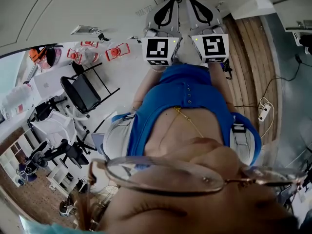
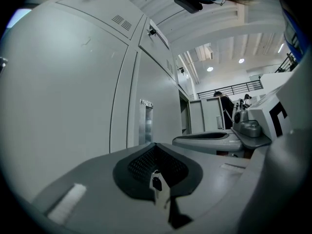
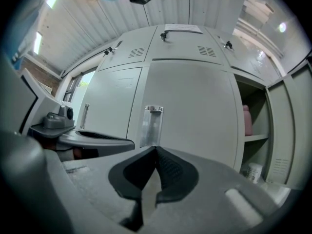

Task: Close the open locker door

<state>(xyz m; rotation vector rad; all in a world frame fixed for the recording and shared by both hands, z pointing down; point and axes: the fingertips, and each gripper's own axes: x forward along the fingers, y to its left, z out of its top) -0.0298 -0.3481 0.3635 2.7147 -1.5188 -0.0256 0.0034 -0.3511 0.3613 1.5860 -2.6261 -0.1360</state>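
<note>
In the right gripper view a wall of grey lockers stands ahead. One closed door carries a metal handle point(image 3: 152, 126). To its right an open locker point(image 3: 253, 130) shows shelves, and its door point(image 3: 298, 130) stands swung out at the right edge. My right gripper point(image 3: 156, 150) is shut on nothing and points at the closed door, short of it. My left gripper point(image 2: 155, 147) is also shut and empty, alongside grey locker doors point(image 2: 73, 82). In the head view both grippers point(image 1: 161, 13) point(image 1: 204, 11) are held up side by side beyond the person's blue top.
A pink object point(image 3: 247, 121) and a white container point(image 3: 253, 171) sit on the open locker's shelves. More lockers and railings point(image 2: 239, 89) lie further down the room. In the head view there are black chairs point(image 1: 83, 91), shelving and a power strip point(image 1: 264, 112) on wooden floor.
</note>
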